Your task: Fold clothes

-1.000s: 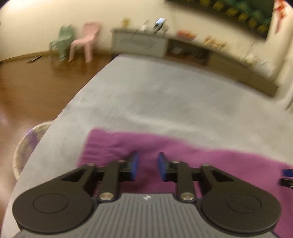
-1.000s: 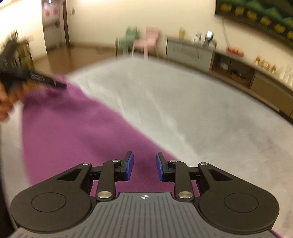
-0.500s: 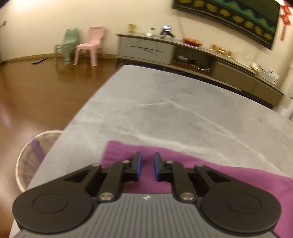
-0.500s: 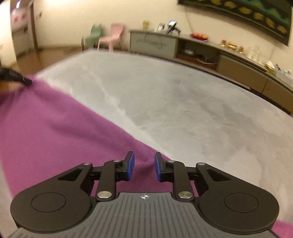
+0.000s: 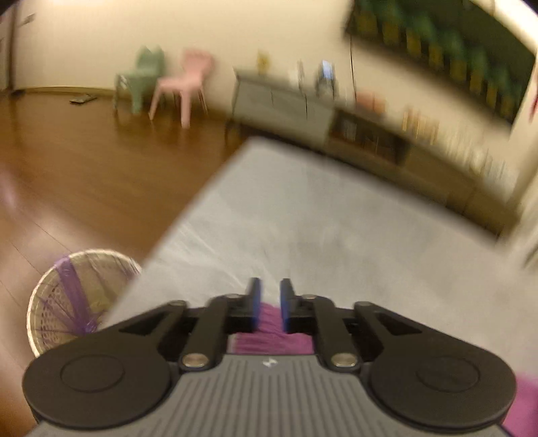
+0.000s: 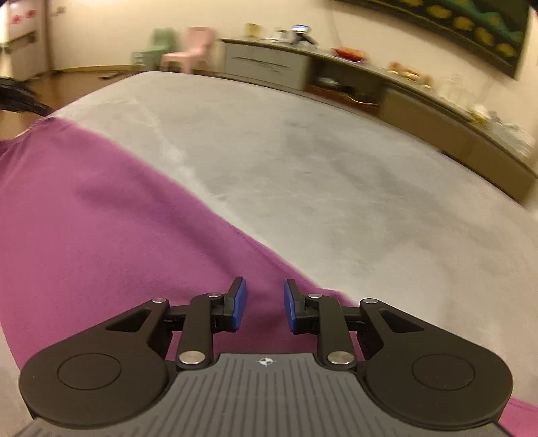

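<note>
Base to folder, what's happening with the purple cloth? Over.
Left gripper jaws narrow, purple cloth between, grip unclear. Right gripper open above it. Cloth spread on grey bed. Nothing blocking.

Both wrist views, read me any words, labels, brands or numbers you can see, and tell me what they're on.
No readable words or numbers in either view.
Right gripper body: a small round cross mark, a logo, no letters.
Left gripper body: a small white mark, too blurred to read.
Wall hanging: green and yellow pattern, no legible text.
Red shapes by the doorway: too blurred to read.
Items on the sideboard: too small to read.
</note>
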Motion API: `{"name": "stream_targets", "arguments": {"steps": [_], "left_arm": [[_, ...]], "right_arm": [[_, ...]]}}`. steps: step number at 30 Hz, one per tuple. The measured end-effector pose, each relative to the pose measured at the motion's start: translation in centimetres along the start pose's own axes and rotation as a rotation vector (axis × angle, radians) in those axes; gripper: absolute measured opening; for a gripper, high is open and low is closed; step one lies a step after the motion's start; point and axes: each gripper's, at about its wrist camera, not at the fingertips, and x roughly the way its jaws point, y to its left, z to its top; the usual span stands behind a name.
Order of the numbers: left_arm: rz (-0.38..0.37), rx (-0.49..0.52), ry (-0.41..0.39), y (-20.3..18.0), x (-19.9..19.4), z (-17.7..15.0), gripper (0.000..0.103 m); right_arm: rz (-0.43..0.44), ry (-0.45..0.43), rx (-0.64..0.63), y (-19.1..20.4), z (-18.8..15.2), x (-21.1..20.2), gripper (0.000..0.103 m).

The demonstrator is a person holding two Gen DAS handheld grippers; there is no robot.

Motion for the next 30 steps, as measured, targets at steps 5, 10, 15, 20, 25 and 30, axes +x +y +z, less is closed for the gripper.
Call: {"name": "stream_targets", "arguments": {"steps": [5, 10, 15, 20, 25, 30], "left_arm": [[-0.021, 0.103, 0.107, 0.7, -1.6, -6.1, 0.011], [0.032, 0.111, 0.095, 0.9, -1.1, -8.4, 0.005], [0.113, 0.204, 0.054, -2.8, -3.3, -7.2, 0.005], [0.039, 0.288, 0.089, -6.6, -3.3, -9.0, 0.006], [0.072, 0.258, 0.142, -5.5, -1.4, -10.6, 0.007], [0.089, 0.270, 0.132, -7.1, -3.1, -10.3, 0.007]], "right_arm": [[0.026, 0.008, -0.027, 0.3, -2.1, -1.7, 0.025], [0.018, 0.035, 0.074, -3.1, -6.6, -1.2, 0.026], [0.040, 0.059, 0.185, -5.8, -7.0, -2.4, 0.026], [-0.031, 0.012, 0.168, -7.0, -5.6, -2.2, 0.026], [-0.138, 0.039, 0.131, -9.2, -5.1, 2.0, 0.025], [-0.106, 0.040, 0.190, -11.4, -6.0, -0.1, 0.028]]}}
